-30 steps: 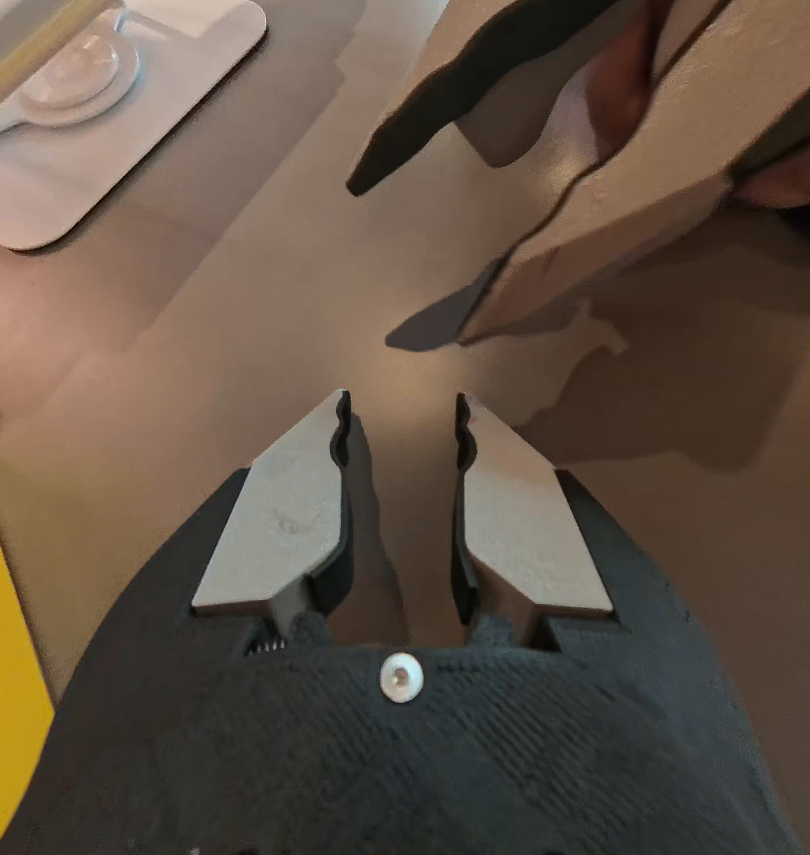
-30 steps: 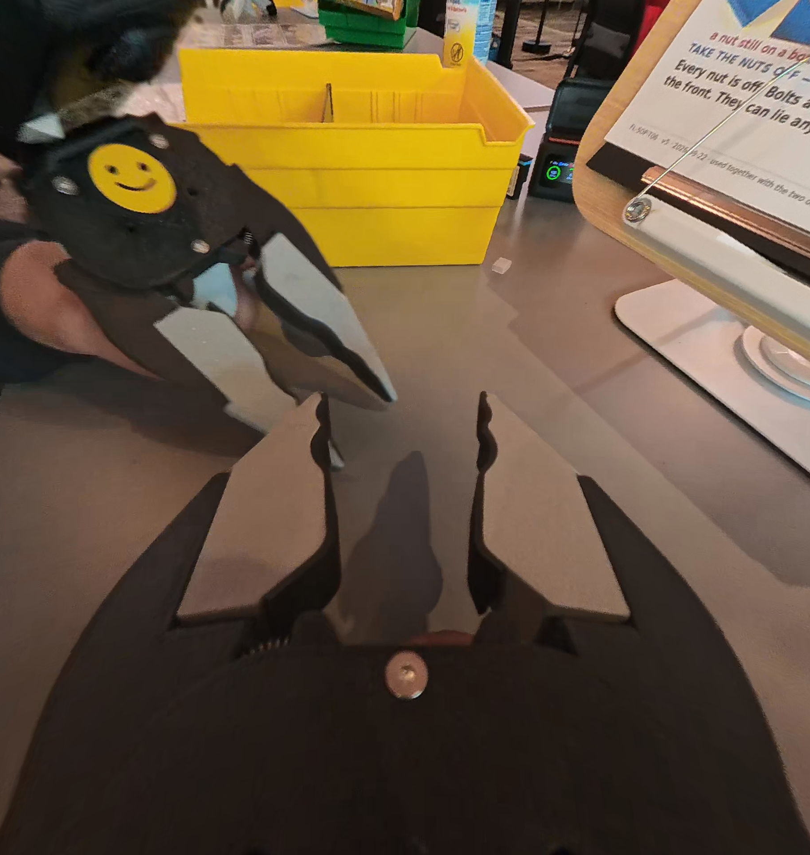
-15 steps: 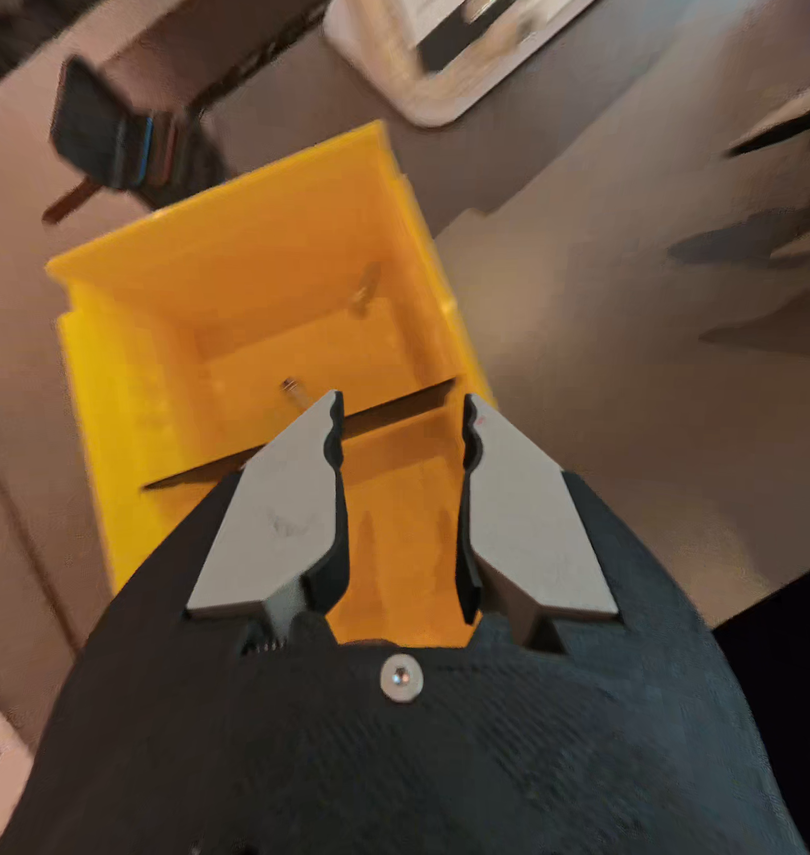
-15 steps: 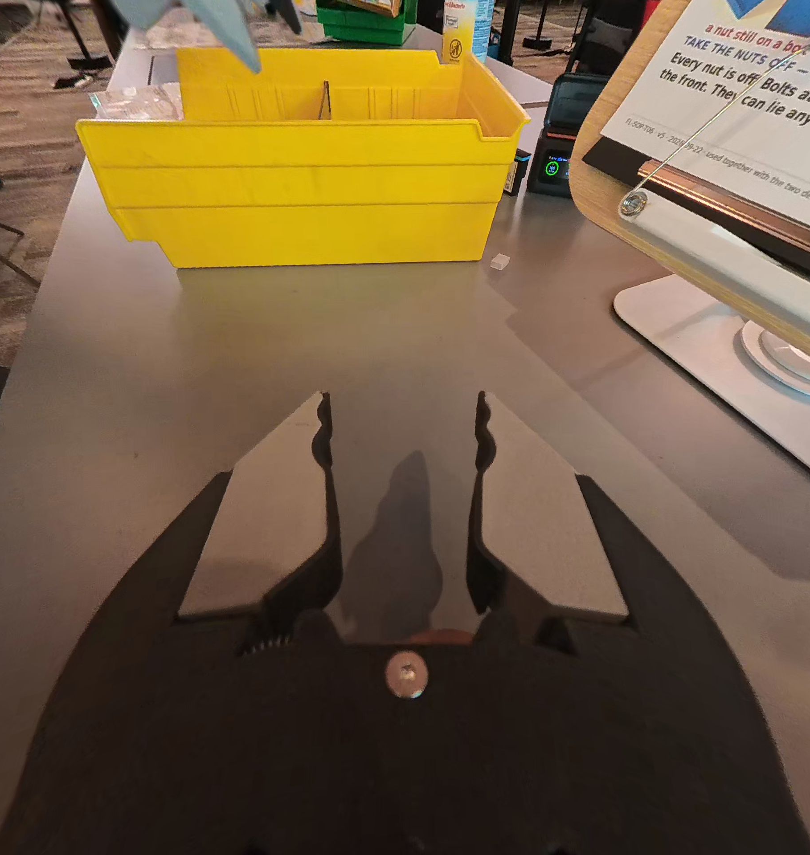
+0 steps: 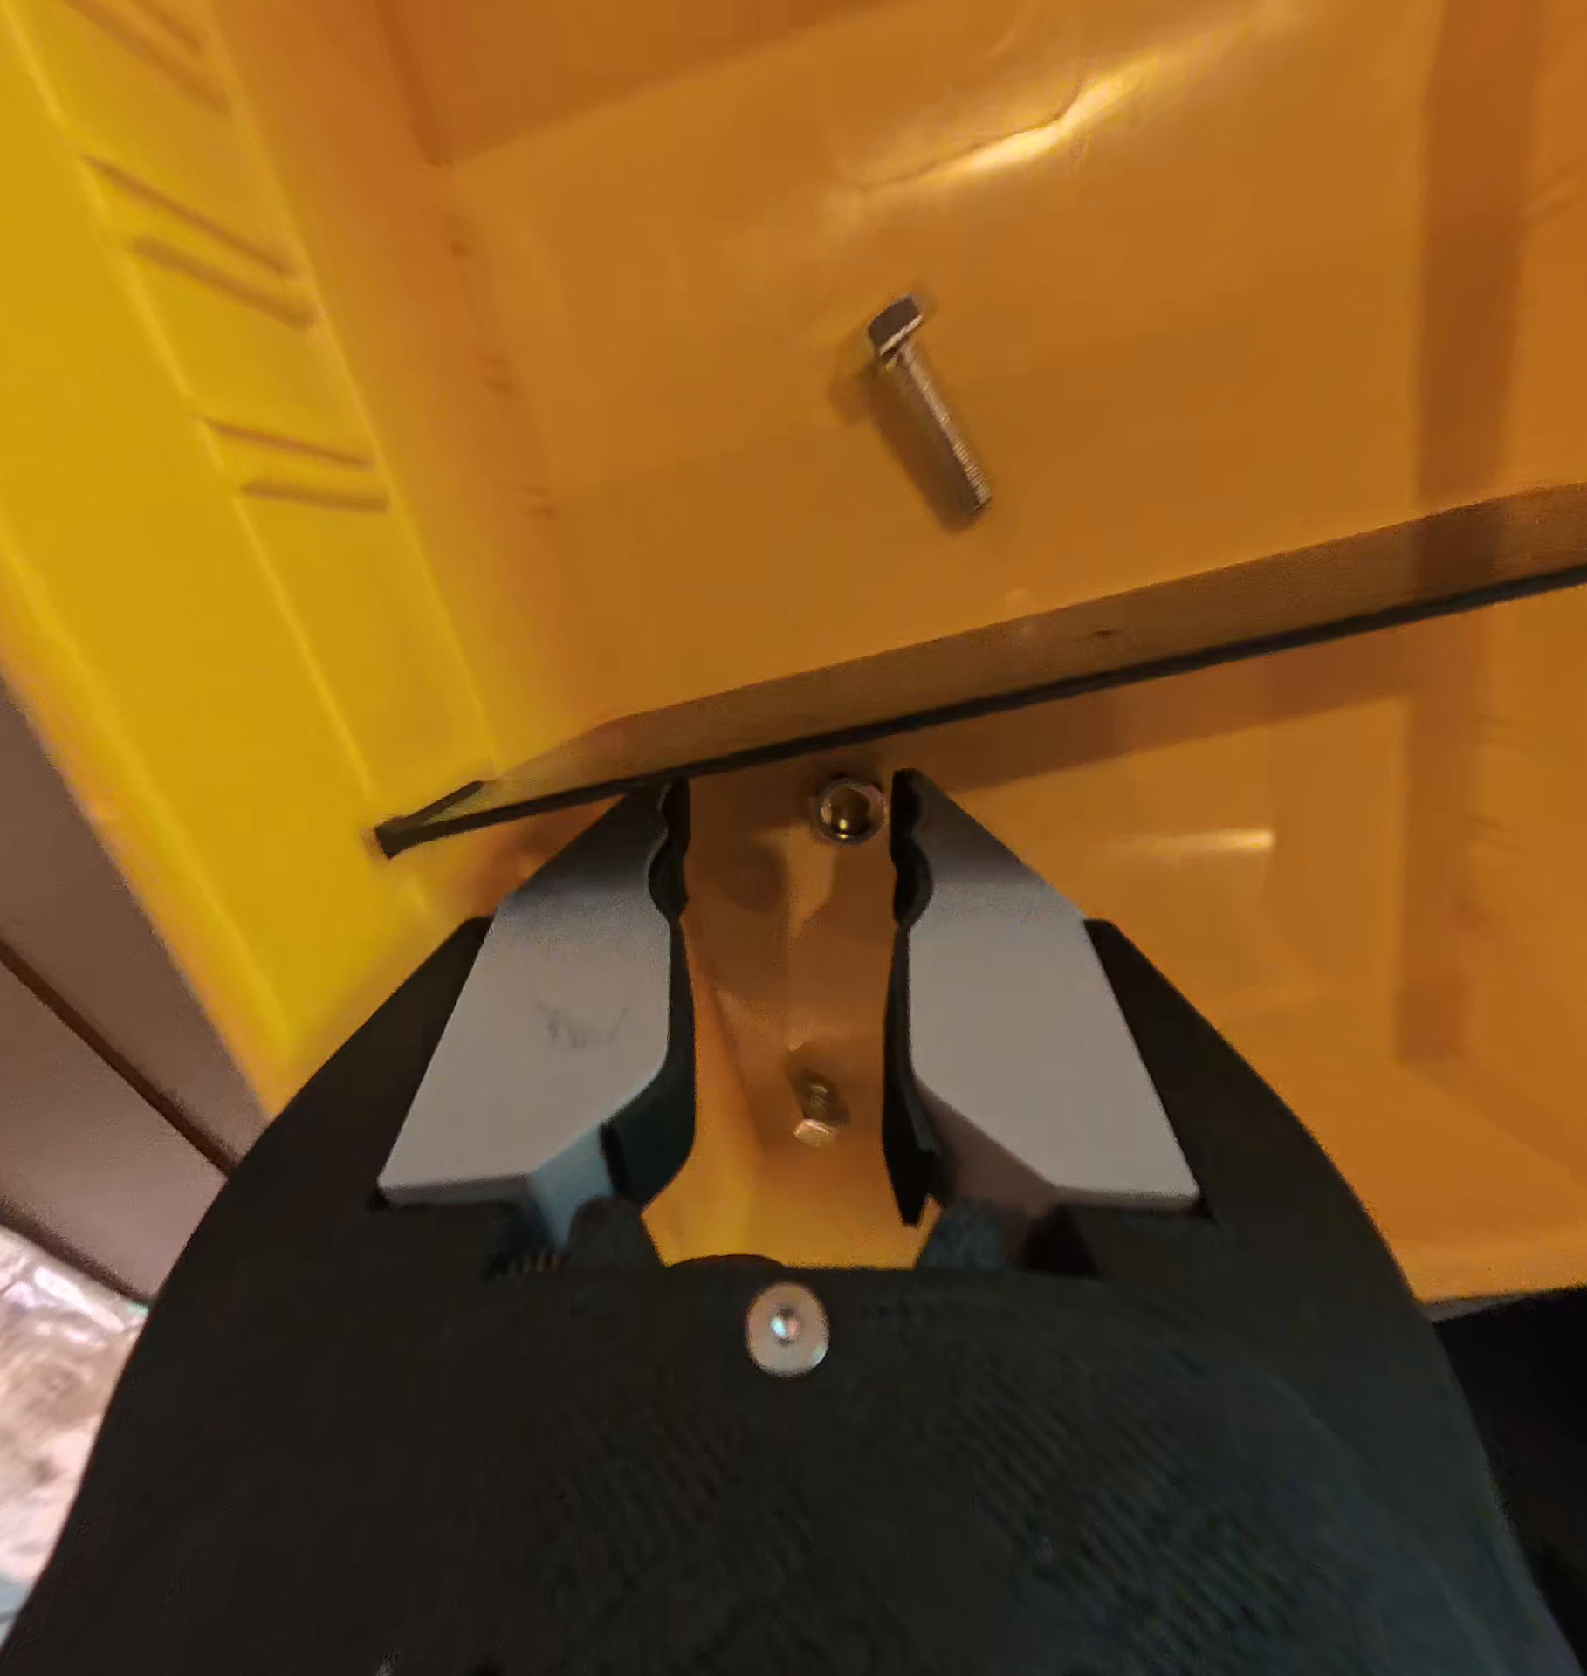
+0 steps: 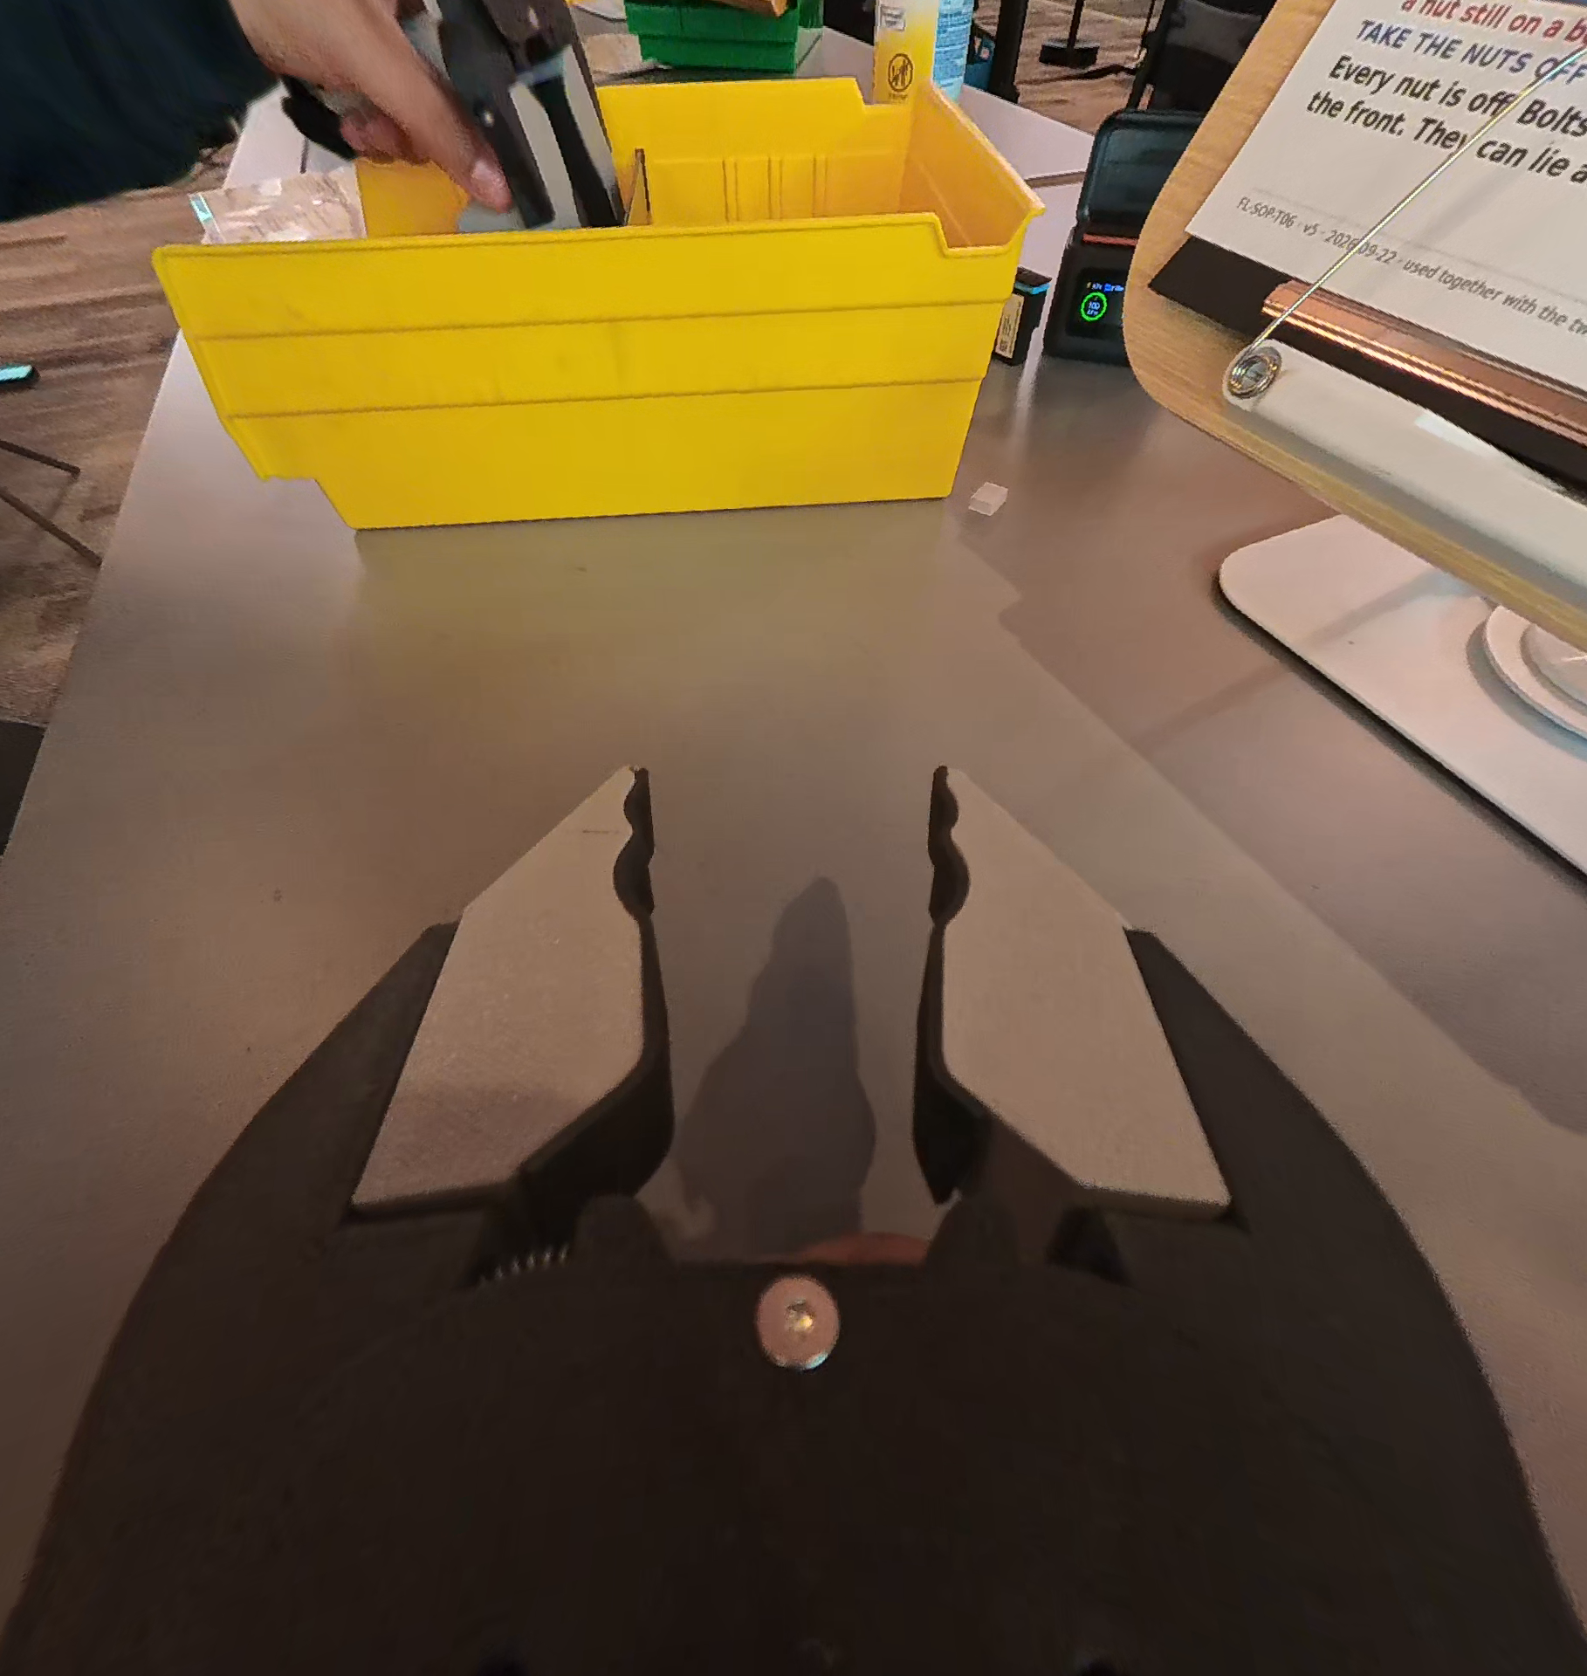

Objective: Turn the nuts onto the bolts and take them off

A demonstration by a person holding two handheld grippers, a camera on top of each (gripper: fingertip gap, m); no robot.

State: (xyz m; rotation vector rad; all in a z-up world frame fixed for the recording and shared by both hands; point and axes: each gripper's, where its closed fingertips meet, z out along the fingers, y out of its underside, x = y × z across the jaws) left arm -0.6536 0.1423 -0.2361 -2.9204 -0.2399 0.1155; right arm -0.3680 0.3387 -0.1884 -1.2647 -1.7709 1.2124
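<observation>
In the left wrist view my left gripper (image 5: pixel 785 798) is open and reaches down into the yellow bin (image 5: pixel 228 562). A small silver nut (image 5: pixel 851 807) lies on the bin floor between the fingertips, close to the right finger and just below the dark divider (image 5: pixel 1089 671). A second small metal piece (image 5: pixel 817 1111) lies farther back between the fingers. A silver hex bolt (image 5: pixel 930 408) lies alone in the compartment beyond the divider. My right gripper (image 6: pixel 790 789) is open and empty, low over the grey table (image 6: pixel 500 680). From there I see the left gripper (image 6: pixel 545 136) dipped into the bin (image 6: pixel 590 363).
A wooden document stand (image 6: pixel 1407 363) on a white base (image 6: pixel 1370 635) stands at the right. A small black device with a lit screen (image 6: pixel 1094 299) sits behind the bin's right end. A tiny white piece (image 6: pixel 988 497) lies by the bin. A plastic bag (image 6: pixel 273 204) lies behind the bin.
My left gripper left the table in front of the right gripper, rose over the bin, and came down into it, still open. The right gripper has not moved.
</observation>
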